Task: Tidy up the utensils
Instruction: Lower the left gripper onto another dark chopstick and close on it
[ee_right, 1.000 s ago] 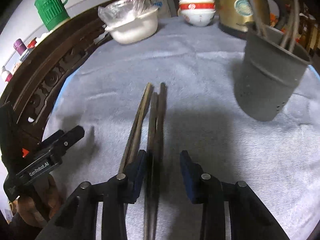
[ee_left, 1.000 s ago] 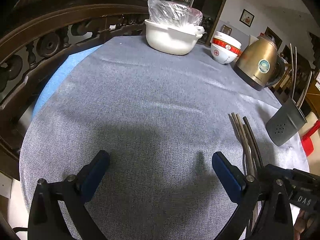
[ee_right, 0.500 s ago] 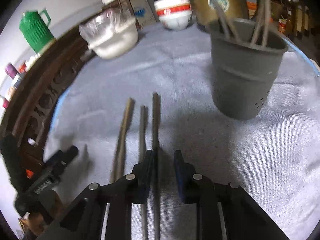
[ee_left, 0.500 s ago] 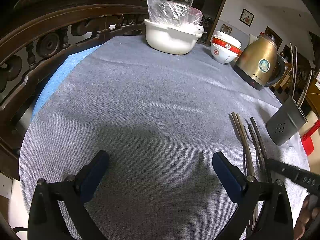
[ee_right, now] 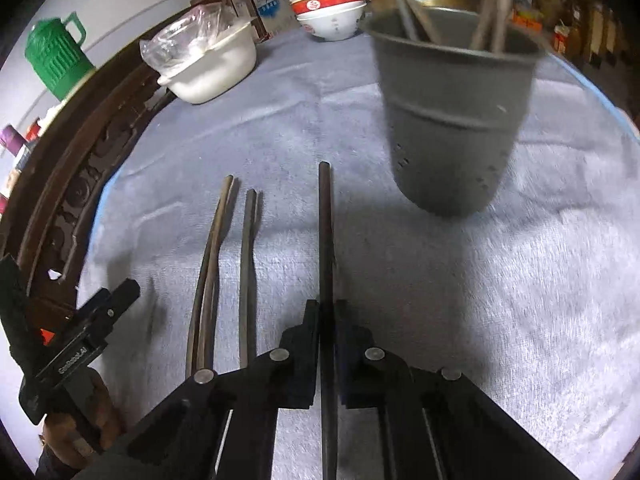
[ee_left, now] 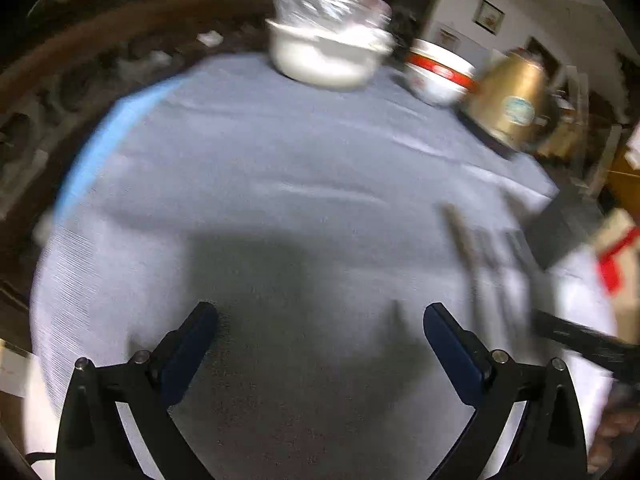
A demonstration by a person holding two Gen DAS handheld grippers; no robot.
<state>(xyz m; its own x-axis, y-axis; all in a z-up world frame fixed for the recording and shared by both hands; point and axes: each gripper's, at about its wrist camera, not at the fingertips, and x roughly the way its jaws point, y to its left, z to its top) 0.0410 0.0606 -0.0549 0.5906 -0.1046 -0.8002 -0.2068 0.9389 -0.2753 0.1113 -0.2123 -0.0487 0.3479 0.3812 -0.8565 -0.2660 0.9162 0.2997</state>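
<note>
**Right Tongs Clamp One Chopstick**

Where a second ago the right gripper [ee_right: 327,312] stood apart around two sticks, its jaws now pinch a single dark chopstick [ee_right: 325,224], pointing to twelve o'clock. The other chopsticks [ee_right: 224,264] lie on the cloth [ee_right: 520,300] at ten o'clock, now clear of it. At one o'clock the holder [ee_right: 452,120] looms nearer. The left gripper [ee_left: 320,350] stays wide, empty.

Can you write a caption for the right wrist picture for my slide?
Right gripper shut on one chopstick, loose chopsticks beside it, grey holder ahead.
</note>
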